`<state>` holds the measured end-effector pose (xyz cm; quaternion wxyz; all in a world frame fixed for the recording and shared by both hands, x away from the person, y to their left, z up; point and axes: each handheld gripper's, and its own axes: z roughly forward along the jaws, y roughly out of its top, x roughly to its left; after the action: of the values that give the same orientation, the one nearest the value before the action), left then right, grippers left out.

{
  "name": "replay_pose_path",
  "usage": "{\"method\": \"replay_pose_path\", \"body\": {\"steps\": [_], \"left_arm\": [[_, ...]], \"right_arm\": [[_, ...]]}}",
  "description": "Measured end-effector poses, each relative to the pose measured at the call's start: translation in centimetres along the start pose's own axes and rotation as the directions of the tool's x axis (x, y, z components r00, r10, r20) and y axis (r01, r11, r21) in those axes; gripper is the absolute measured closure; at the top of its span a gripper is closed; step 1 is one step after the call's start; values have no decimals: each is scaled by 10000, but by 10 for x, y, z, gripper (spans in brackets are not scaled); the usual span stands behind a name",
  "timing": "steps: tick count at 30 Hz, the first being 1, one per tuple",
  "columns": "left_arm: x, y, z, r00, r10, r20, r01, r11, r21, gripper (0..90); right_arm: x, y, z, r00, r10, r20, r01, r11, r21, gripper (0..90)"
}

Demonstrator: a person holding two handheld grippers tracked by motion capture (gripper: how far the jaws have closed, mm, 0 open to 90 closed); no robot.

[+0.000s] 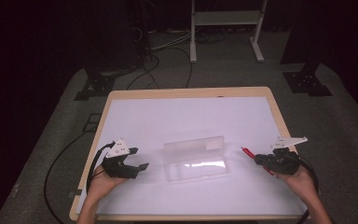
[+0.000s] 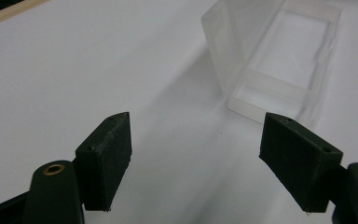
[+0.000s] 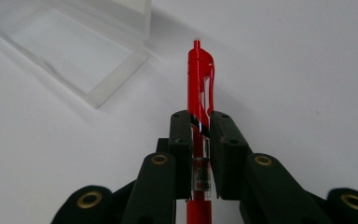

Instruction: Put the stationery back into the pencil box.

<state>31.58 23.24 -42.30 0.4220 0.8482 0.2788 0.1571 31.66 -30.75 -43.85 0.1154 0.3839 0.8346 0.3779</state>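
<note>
High view: your clear box (image 1: 196, 158) lies open between both grippers on the white table (image 1: 168, 116). Your right gripper (image 1: 259, 160) clamps the red pen (image 1: 248, 152); your left gripper (image 1: 140, 169) gapes beside the box.

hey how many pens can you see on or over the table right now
1. The red pen is clamped between the jaws of the right gripper, at the table's right side, clicker end pointing toward the open clear plastic case in the middle. The case looks empty.
</note>
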Motion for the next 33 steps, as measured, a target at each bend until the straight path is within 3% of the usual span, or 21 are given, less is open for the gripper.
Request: {"method": "replay_pose_path", "body": {"steps": [16,21,33], "left_arm": [[5,-5,-1,9996,-280,-75,279,9996,-60,229],[5,-7,3,9997,-235,-111,236,9997,104,224],[7,-8,4,9994,-326,-67,327,9994,137,206]], "right_arm": [[17,32,-21,9947,-851,-576,832,9960,-330,787],[22,40,-24,9891,-1098,-976,1052,9931,-518,787],[36,59,-20,9751,-1730,-1387,1669,9845,-546,787]]}}
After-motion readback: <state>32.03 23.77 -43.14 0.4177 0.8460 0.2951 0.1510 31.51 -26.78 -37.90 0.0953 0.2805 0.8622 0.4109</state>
